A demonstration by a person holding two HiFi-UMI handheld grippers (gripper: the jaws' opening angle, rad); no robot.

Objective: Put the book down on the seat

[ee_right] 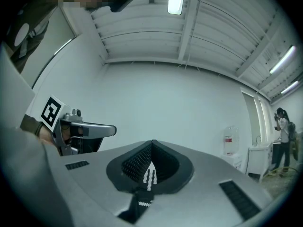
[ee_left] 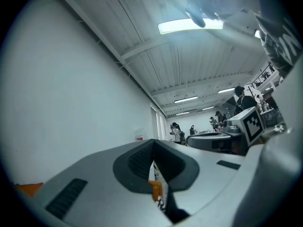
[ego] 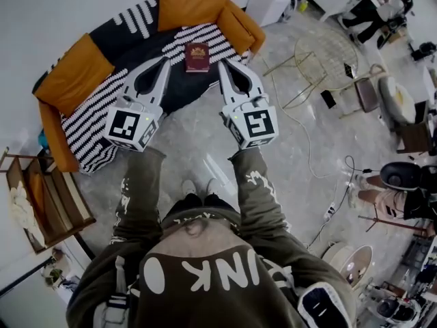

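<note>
On the striped sofa seat [ego: 218, 41], a dark red book [ego: 197, 57] lies flat, with orange cushions [ego: 193, 4] behind and beside it. Judged from this, the putting-down step looks finished; what remains calls only for keeping both tools clear so the book is not nudged. The left gripper [ego: 166, 61] and right gripper [ego: 222, 65] point toward the sofa, their tips appearing either side of the book and apart from it. Both pairs of fingers are pressed together with nothing grasped between them. A thin orange and striped sliver shows past the left jaws, probably the sofa beyond, though the gap is too narrow to be sure.
</note>
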